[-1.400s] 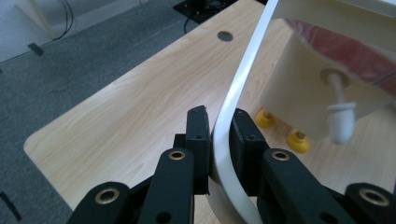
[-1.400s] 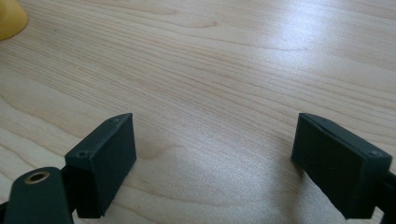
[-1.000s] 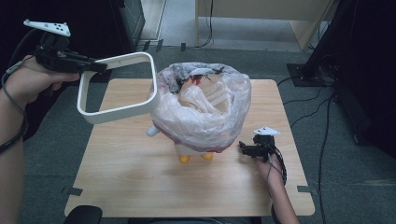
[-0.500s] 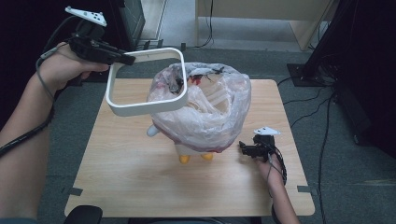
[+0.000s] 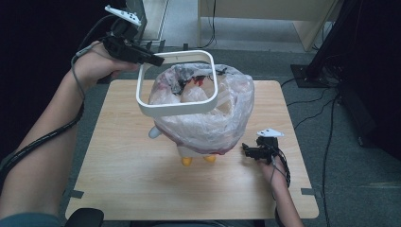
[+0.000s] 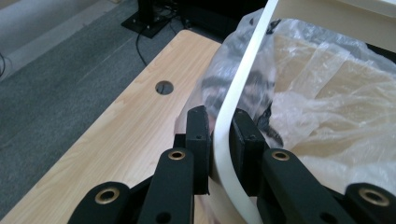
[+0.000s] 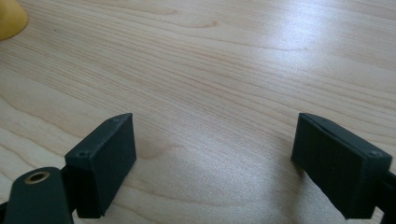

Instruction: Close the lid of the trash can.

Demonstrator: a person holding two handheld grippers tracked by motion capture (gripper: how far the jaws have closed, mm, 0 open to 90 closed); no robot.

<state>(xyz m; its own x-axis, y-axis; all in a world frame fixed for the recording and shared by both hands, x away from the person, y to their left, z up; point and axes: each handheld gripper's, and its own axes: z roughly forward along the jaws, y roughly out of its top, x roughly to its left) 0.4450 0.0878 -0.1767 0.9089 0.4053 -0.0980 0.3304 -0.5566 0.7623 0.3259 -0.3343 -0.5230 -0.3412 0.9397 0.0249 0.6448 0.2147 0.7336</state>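
My left gripper (image 6: 215, 133) clenched on white ring (image 5: 176, 101), jaws pinching thin band edge-on at ring's 10 o'clock corner. Ring: rounded-square hoop, smooth, glossy white, tilted, held in air above bag mouth. Below it, clear crinkled plastic bag (image 5: 213, 123) draped over white bin with yellow feet (image 5: 187, 161), table centre. My right gripper (image 7: 215, 158) released, jaws wide apart, low over bare wood table (image 5: 118, 189) at bin's 4 o'clock, well apart from ring.

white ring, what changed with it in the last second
The left gripper, shut on the white ring, carried it rightward from beside the bin to over the bagged bin. The right gripper stayed open, resting on the table.
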